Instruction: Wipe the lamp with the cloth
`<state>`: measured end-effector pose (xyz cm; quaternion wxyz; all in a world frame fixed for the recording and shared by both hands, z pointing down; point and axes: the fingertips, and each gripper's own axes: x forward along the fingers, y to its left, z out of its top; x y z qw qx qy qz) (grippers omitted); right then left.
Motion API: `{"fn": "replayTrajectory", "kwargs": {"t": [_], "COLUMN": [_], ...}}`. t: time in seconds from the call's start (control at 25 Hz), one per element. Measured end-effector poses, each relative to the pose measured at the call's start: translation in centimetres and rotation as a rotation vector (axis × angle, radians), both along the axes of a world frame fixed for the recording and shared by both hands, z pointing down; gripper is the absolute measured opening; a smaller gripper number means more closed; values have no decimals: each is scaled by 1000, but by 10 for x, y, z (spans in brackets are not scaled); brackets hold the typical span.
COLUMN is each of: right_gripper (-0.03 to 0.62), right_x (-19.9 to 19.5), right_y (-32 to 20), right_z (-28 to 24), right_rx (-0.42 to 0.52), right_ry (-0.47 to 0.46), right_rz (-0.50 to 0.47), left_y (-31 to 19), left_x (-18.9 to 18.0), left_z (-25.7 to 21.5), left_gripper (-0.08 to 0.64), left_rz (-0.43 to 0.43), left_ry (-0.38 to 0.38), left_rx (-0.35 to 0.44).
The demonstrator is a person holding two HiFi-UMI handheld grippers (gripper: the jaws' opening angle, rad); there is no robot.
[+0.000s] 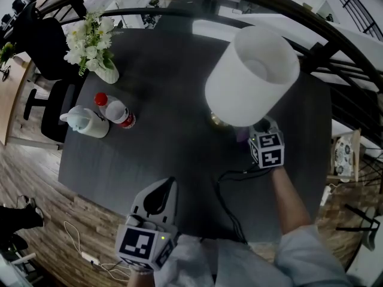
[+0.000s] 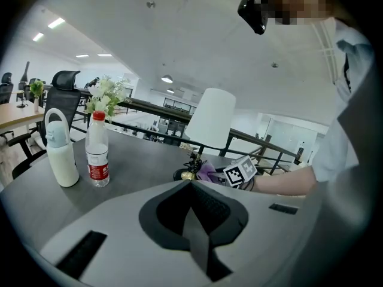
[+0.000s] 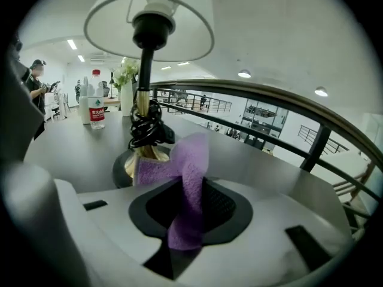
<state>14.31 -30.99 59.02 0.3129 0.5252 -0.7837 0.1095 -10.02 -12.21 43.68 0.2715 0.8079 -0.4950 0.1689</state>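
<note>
Lamp [image 1: 251, 76]: white drum-shaped shade, thin dark stem, shiny brass foot; it stands on the table's far right part.
Cloth [image 3: 184, 172]: purple, fluffy, folded; its free end lies against the lamp's foot.
Right gripper [image 3: 187, 215]: jaws closed tight on the cloth.
Left gripper [image 2: 194, 220]: jaws pressed together with nothing between them, well apart from the lamp.
Table [image 1: 173, 154]: dark, matte.
Bottle [image 1: 116, 110]: clear plastic, red cap.

A dark table [image 1: 179, 64] is carrying three things at its far left: a white vase of pale flowers [image 1: 91, 40] is standing farthest, and a red-capped bottle [image 1: 117, 111] is standing upright nearer, just right of a white jug [image 1: 87, 122]. A black office chair [image 1: 45, 46] is sitting left of the table on a wooden floor [image 1: 33, 178], where a white cable [image 1: 76, 244] is trailing
</note>
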Motion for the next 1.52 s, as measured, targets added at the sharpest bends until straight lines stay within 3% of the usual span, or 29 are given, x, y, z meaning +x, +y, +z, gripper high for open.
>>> {"fn": "replayTrajectory", "kwargs": {"t": [0.2,0.48,0.96,1.24,1.52], "right_gripper": [94,92,94,94,94], "right_x": [-18,-75,-160,-151,-103], "right_y": [38,59,12,17,44], "right_z": [4,4,-3,0,2], "right_rx": [-38,-82,-38,-67,-94], "right_ry": [-15,-70,-9,-19,2], "right_rz": [35,35,11,44,87], "left_y": [-3,-9,-7,-4,-4], "left_x": [-3,-13,-33,-34,-21], "left_z": [-1,-3,-8,-11,-14], "left_gripper": [9,9,9,9,9], "left_rz": [10,13,14,42,88], "left_ry": [7,31,39,52,53], "left_rx": [4,36,46,52,51]}}
